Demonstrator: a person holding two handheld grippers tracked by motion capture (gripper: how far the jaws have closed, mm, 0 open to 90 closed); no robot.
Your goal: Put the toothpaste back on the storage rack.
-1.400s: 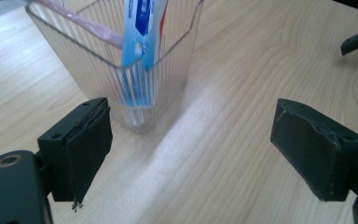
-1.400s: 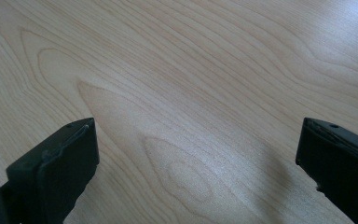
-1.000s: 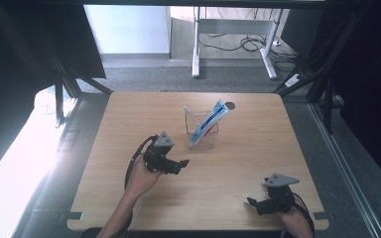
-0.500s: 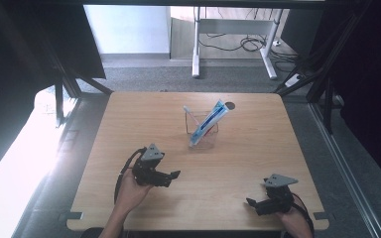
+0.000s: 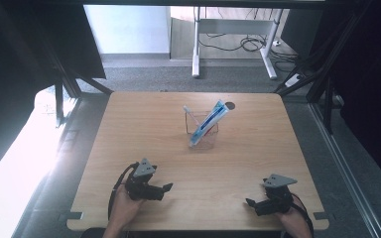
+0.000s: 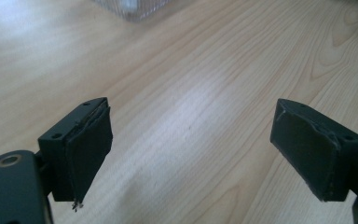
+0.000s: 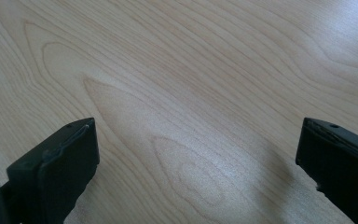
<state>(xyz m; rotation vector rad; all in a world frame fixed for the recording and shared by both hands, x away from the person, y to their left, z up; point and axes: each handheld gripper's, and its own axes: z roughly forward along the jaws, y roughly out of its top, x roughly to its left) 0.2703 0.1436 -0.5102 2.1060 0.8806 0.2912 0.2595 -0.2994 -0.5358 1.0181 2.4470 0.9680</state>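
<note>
Two wide-jawed grippers, left gripper (image 5: 166, 188) and right gripper (image 5: 248, 202), flank a clear holder (image 5: 202, 133) propping a tilted blue-white tube (image 5: 209, 121).

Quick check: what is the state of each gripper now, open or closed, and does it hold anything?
Left gripper: open, jaws wide apart, holding nothing, above the bare table.
Right gripper: open, jaws wide apart, holding nothing.

Strong daylight comes from the left of the high view and burns the floor (image 5: 15, 163) there to white, while the room edges stay very dark. The table (image 5: 144, 124) is evenly lit, a little soft. In both gripper views the wood shows pale glare, and the near jaws look blurred.
</note>
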